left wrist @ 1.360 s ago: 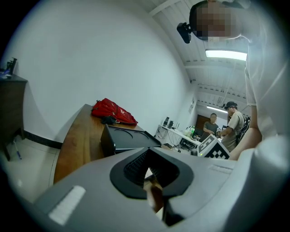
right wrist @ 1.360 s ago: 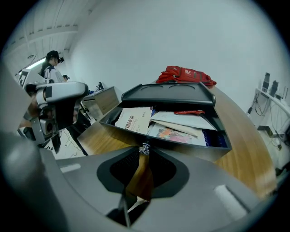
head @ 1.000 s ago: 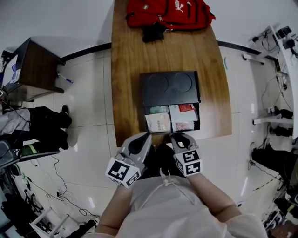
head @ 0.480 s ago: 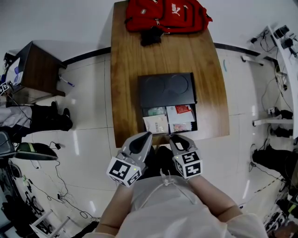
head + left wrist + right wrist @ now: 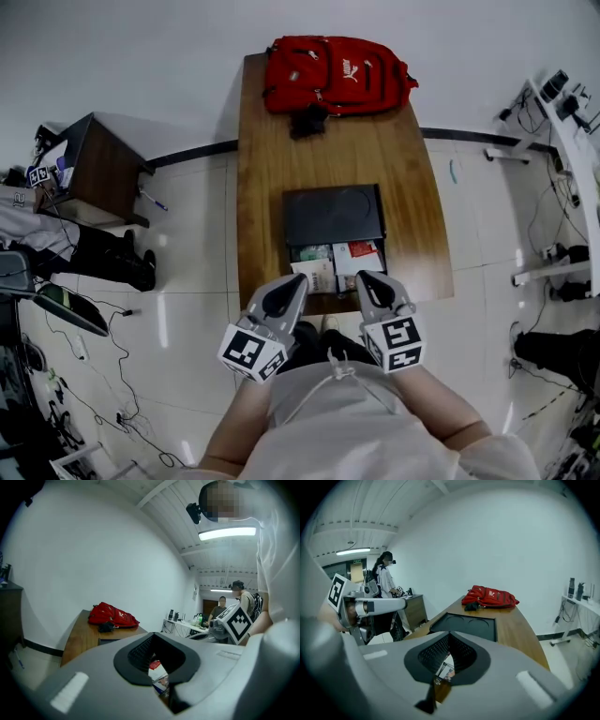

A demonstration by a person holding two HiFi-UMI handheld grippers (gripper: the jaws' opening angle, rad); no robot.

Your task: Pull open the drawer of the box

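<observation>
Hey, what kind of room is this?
Probably an office or lab workroom: a long wooden table carrying a red fabric backpack, and a white equipment bench with cables along the wall.

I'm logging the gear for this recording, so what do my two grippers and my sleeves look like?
The left gripper and right gripper are pale grey shells that taper to the tips, with black ribbed pads inside. Each carries a cube with black-and-white square markers at its back. You wear a light short-sleeved top with a white drawstring.
</observation>
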